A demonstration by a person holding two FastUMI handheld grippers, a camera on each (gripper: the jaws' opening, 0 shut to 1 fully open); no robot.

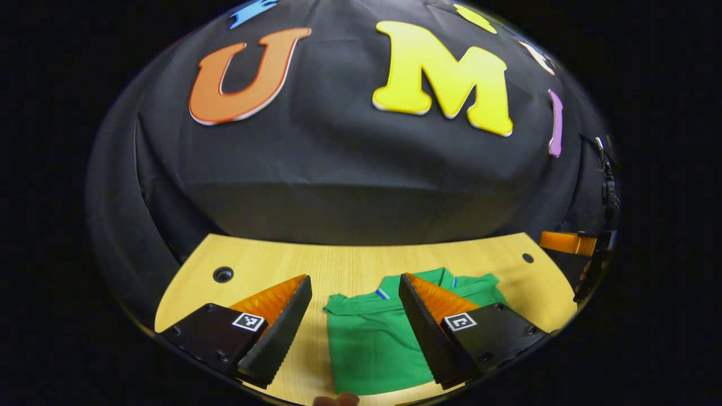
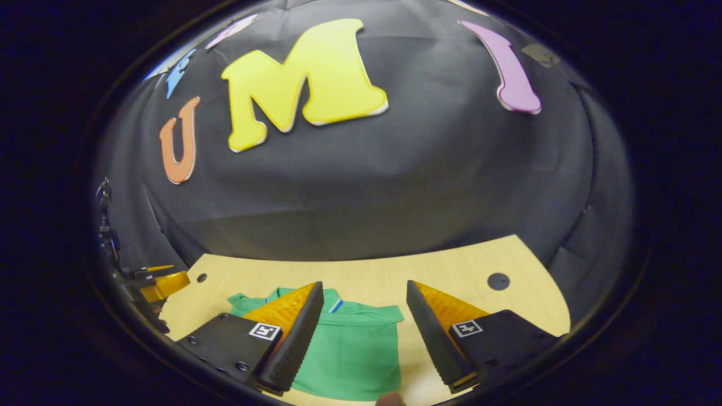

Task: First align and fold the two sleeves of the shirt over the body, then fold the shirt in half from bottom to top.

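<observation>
Shirt (image 1: 366,344) on table (image 1: 350,265), left gripper view. Green polo lying flat, collar (image 1: 420,282) toward the far wall, sleeves spread to either side near the shoulders. Left gripper (image 1: 354,327) hovers above the cloth with fingers spread wide, nothing between them; the shirt's left shoulder and sleeve (image 1: 341,304) lie in the gap. A fingertip (image 1: 337,399) shows at the bottom edge. The other gripper (image 1: 569,242) sits far right, too small to judge.

Right gripper view. Same shirt (image 2: 350,355), seen from the other side; right sleeve (image 2: 383,314) reaches out onto bare table (image 2: 451,265). Right gripper (image 2: 365,332) likewise held wide and empty over the garment, apart from it. Part of the left gripper (image 2: 161,285) appears at the far left edge.

Handling, as judged: the knit looks light, soft and limp, with no stiffness of its own, so it should drape and crease wherever lifted and may drag the body along if pulled sideways. Neither fragile nor slippery on the wood, probably. The best hold for the first step appears to be each sleeve's outer cuff edge, pinched through a single layer, then lifted low and laid inward over the body.
</observation>
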